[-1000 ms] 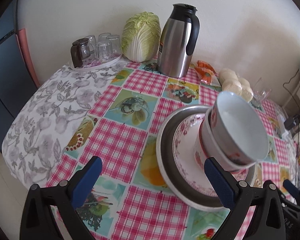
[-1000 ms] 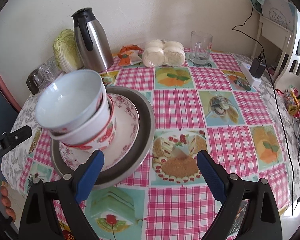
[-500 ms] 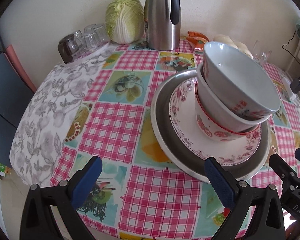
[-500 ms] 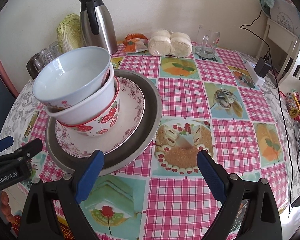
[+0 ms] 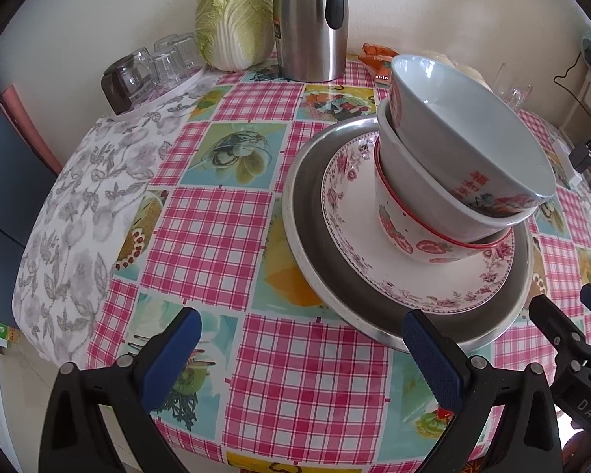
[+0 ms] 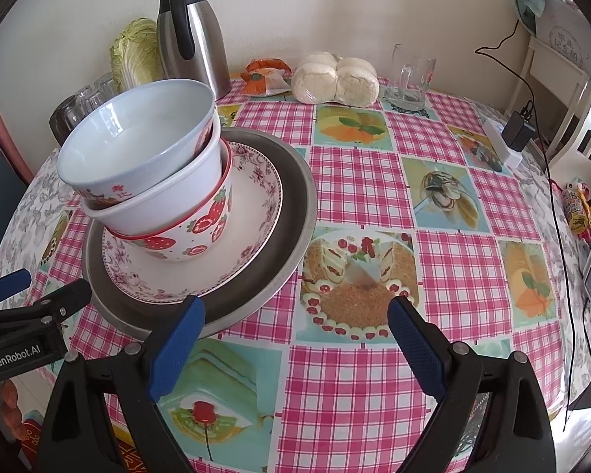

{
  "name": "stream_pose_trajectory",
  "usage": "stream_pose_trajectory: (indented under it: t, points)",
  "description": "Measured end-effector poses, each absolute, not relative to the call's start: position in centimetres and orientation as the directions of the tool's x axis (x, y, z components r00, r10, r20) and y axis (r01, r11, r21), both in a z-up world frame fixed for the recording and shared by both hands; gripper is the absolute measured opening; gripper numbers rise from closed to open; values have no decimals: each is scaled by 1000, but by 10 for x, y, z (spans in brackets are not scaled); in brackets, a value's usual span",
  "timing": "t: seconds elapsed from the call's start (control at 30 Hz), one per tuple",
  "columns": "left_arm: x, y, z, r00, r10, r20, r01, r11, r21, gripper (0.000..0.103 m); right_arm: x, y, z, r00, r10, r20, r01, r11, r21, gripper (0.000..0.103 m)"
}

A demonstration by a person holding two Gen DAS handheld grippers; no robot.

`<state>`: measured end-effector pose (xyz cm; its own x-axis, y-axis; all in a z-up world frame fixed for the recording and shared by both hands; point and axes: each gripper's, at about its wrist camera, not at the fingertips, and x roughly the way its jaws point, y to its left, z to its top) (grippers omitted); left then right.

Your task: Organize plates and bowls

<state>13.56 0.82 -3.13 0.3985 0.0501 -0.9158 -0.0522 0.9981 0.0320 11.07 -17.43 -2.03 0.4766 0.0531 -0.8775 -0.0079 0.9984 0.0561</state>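
Observation:
A grey metal plate (image 5: 315, 276) (image 6: 287, 236) lies on the checked tablecloth. On it rests a floral plate (image 5: 358, 260) (image 6: 256, 205). Three nested bowls stand on that: a strawberry bowl (image 5: 406, 236) (image 6: 193, 236) at the bottom, a white bowl (image 5: 413, 181) (image 6: 169, 197), and a tilted pale blue bowl (image 5: 465, 134) (image 6: 138, 142) on top. My left gripper (image 5: 301, 354) is open, its right finger at the metal plate's near rim. My right gripper (image 6: 295, 339) is open with nothing in it, its left finger over the plate's near edge.
At the back stand a steel thermos (image 5: 311, 19) (image 6: 189, 35), a cabbage (image 5: 232, 15), a tray of glasses (image 5: 153, 71), buns (image 6: 335, 79), a snack bag (image 6: 264, 79) and a glass mug (image 6: 411, 79). A charger and cable (image 6: 516, 134) lie at the right edge.
Both grippers have pulled back toward the table's near edge and lowered, so the stack sits farther from them. The stack itself has not moved.

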Motion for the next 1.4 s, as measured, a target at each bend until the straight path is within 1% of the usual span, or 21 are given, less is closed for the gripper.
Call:
stream_pose_trajectory:
  t: [1.13,1.4]
  points:
    - [134,6,-31,401,44,-915,-29,999,35,103,112,-178,-24,454,37,-890,3,999,43,94]
    - [134,5,-30,402,29,-915,-27,999,20,103,112,-178,-24,452,36,-891,3,999,42,94]
